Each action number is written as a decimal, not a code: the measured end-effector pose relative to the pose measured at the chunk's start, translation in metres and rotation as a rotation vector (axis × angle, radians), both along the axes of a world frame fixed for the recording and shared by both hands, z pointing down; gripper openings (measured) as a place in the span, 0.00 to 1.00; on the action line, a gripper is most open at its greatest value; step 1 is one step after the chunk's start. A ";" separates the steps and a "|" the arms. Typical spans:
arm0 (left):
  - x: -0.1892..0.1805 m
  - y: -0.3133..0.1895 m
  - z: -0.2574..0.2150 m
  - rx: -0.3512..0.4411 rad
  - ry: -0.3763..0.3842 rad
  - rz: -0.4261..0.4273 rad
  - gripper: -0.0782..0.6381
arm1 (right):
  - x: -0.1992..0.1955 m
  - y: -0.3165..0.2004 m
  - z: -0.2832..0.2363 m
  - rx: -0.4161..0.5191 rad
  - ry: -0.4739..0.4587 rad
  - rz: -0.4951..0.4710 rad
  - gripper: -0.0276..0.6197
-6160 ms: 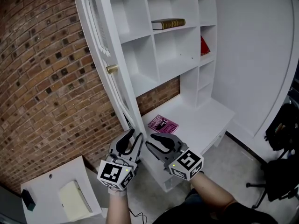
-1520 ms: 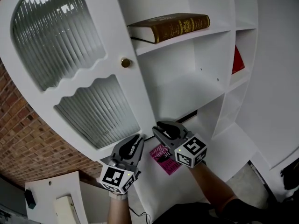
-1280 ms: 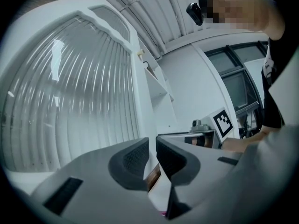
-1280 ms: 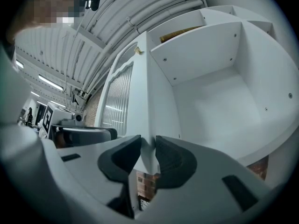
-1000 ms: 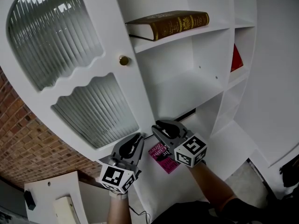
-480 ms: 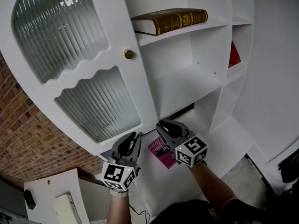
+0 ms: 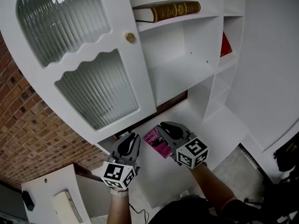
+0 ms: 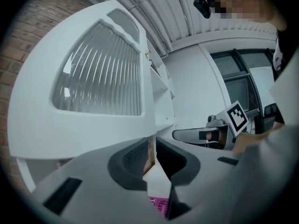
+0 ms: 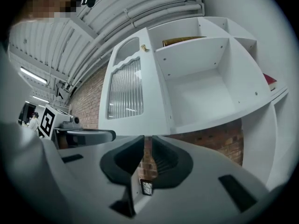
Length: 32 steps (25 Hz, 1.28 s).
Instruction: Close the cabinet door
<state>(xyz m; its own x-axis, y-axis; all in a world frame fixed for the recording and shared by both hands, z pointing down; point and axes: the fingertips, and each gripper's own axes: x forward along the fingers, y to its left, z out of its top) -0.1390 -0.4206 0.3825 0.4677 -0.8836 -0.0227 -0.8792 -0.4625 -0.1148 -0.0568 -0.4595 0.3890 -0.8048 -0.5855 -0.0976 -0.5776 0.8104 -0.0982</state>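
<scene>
The white cabinet door [image 7: 93, 78] has two ribbed glass panes and a brass knob [image 7: 130, 38]. It stands across the left column of the shelf unit [image 7: 187, 73]; I cannot tell whether it is fully shut. My left gripper [image 7: 127, 143] is shut and empty, just under the door's lower edge. My right gripper [image 7: 164, 126] is shut too, over the low shelf near a pink book [image 7: 157, 143]. The door [image 8: 103, 78] fills the left gripper view above the left gripper [image 8: 150, 146]. In the right gripper view the door [image 9: 128, 92] and knob [image 9: 144, 47] rise beyond the right gripper [image 9: 147, 146].
A brown book [image 7: 170, 9] lies on an upper shelf and a red one [image 7: 225, 45] stands in the right column. Brick wall [image 7: 32, 125] lies to the left. A small white table [image 7: 46, 190] carries a pad at lower left. A black chair [image 7: 286, 155] is at far right.
The door, edge-on and wide open six seconds ago, has swung over the shelves. In the last second both grippers dropped slightly below its lower edge.
</scene>
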 end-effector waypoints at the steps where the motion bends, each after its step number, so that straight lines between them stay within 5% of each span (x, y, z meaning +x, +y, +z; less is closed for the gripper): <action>1: -0.001 0.004 0.004 -0.007 0.014 0.002 0.18 | 0.001 0.006 0.005 -0.008 0.005 0.005 0.14; 32: -0.030 0.200 0.148 -0.239 0.096 0.040 0.12 | -0.033 0.227 0.140 -0.161 0.195 0.009 0.11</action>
